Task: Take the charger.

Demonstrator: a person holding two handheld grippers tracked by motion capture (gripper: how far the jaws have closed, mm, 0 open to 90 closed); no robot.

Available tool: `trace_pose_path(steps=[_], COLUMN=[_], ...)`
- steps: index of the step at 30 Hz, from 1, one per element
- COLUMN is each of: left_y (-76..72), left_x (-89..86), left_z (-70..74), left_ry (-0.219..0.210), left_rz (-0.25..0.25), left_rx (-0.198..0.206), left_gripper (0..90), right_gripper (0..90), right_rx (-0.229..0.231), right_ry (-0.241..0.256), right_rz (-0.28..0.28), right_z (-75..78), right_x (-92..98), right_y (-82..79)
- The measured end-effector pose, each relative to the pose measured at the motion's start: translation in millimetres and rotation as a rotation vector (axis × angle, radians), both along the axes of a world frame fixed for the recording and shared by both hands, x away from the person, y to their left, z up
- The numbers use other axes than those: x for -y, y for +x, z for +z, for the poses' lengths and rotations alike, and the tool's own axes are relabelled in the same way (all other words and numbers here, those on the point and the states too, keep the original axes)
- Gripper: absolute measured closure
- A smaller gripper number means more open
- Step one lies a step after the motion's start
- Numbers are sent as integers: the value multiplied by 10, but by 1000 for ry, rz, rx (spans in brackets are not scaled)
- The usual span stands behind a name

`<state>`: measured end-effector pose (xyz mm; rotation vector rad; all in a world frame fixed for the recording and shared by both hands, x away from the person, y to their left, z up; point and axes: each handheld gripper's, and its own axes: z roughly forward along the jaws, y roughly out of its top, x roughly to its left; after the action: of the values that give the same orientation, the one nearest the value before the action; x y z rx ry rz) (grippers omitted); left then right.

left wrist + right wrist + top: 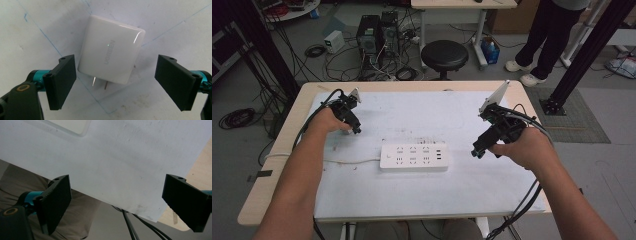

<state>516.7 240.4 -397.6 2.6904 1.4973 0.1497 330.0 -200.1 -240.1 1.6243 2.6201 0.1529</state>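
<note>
A white UGREEN charger [111,60] lies flat on the white mat, its two metal prongs [100,83] pointing toward my left gripper [118,83]. That gripper is open, one jaw on each side of the charger and neither touching it. In the high view the left gripper [354,127] hovers at the mat's left, with the charger [347,133] a small white shape under it. A white power strip [414,157] sits in the middle of the mat, its cord running left. My right gripper [478,150] is open just right of the strip and holds nothing [121,202].
The white mat [422,195] covers most of the wooden table [272,180]. In the right gripper view the mat's near edge [105,200], cables [130,225] and the person's lap lie below. Behind the table are a black stool [444,55], computer towers [377,32] and a standing person [542,40].
</note>
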Motion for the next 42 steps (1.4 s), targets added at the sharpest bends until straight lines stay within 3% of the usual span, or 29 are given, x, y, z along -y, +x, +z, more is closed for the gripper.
trace_pose_path(steps=[10, 15, 17, 28, 37, 42], left_y=[70, 76, 79, 74, -28, -151], left_x=[-28, -15, -35, -15, 33, 78], left_z=[-96, -120, -101, -106, -6, 161], left_ry=[-13, 15, -2, 8, 12, -4], left_rz=[9, 19, 27, 31, 2, -29], left_rx=[-6, -22, -24, -29, -51, -26], left_gripper=[181, 318, 364, 412, 426, 427], right_gripper=[84, 84, 84, 84, 84, 84], right_rx=[6, 2, 1, -12, -17, -22], right_ry=[5, 5, 5, 8, 10, 14], right_rz=[-4, -10, -12, -21, -18, -26], right_z=[-2, -12, -17, -60, -76, -83], right_x=[-8, 10, 13, 36, 50, 70], right_y=[-2, 10, 17, 46, 56, 59])
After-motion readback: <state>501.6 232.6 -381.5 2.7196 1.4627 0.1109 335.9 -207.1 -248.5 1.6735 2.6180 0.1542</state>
